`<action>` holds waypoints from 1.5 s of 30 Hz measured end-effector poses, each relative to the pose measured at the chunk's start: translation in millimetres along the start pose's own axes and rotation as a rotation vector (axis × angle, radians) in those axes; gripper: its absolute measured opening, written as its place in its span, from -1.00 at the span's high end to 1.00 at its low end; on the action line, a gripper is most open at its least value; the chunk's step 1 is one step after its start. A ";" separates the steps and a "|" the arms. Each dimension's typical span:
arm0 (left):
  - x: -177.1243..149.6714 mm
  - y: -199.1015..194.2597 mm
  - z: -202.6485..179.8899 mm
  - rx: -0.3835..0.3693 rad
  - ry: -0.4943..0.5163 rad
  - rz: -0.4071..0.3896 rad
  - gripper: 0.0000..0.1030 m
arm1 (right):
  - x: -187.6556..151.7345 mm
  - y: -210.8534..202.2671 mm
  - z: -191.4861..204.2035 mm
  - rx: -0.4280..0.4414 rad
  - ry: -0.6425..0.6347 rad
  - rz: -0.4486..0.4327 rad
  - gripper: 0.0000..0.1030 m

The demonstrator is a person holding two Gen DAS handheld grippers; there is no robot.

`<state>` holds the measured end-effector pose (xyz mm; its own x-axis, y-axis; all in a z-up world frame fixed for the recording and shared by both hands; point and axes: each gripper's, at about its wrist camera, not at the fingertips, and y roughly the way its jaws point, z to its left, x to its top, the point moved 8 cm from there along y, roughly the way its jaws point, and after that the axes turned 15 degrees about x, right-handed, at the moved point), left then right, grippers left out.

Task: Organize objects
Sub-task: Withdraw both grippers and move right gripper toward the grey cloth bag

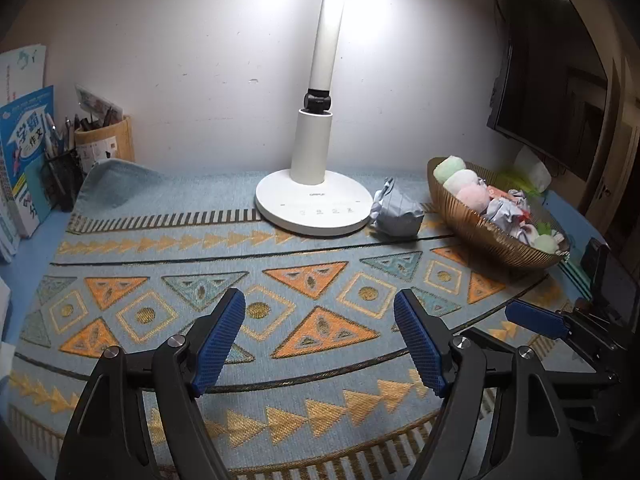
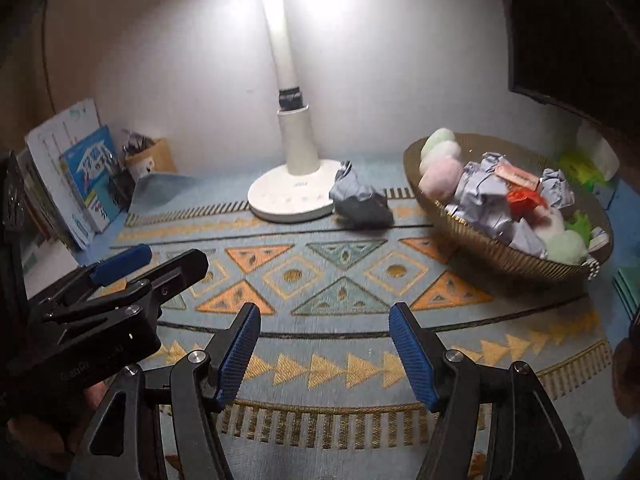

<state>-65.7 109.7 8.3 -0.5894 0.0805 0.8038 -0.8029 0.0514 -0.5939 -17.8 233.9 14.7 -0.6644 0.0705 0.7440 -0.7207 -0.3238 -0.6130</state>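
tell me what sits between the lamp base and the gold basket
A crumpled grey paper ball lies on the mat, touching the lamp base and just short of the basket; both wrist views show it.

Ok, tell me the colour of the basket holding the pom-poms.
Gold, with a ribbed wall; the right wrist view shows it best.

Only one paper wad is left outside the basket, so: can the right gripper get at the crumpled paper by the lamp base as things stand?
Probably yes. The right gripper is open and empty, and only bare mat lies between it and the crumpled paper.
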 end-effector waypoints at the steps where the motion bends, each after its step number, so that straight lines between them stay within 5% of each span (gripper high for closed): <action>1: -2.7 4.2 -0.7 0.004 0.008 -0.002 -0.47 | -6.1 6.4 -2.1 -0.005 0.000 0.011 -0.27; 14: -18.9 23.3 -6.2 -0.078 -0.014 0.126 -0.50 | -16.1 21.5 -27.5 -0.035 0.082 0.061 -0.34; 18: -18.8 21.4 -7.1 -0.079 -0.021 0.116 -0.79 | -16.3 21.1 -30.5 -0.077 0.084 0.067 -0.67; 34: -15.9 18.1 -0.2 -0.063 -0.048 0.113 -0.84 | -15.8 19.4 -40.0 -0.136 0.115 0.067 -0.77; 37: -13.0 11.9 8.3 -0.007 -0.064 0.080 -0.84 | -15.9 20.3 -45.1 -0.133 0.143 0.069 -0.79; 41: 1.1 -13.0 23.7 0.227 -0.004 -0.086 -0.87 | -8.0 29.6 -53.0 -0.058 0.240 0.083 -0.79; 45: 10.2 -24.4 41.5 0.223 -0.066 -0.108 -0.91 | 21.7 48.8 -48.9 0.015 0.304 0.093 -0.47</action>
<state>-55.9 67.9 32.5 -0.4975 0.0212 0.8672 -0.8573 -0.1651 -0.4877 -77.1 265.8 -12.1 -0.7579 0.3179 0.5697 -0.6523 -0.3558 -0.6692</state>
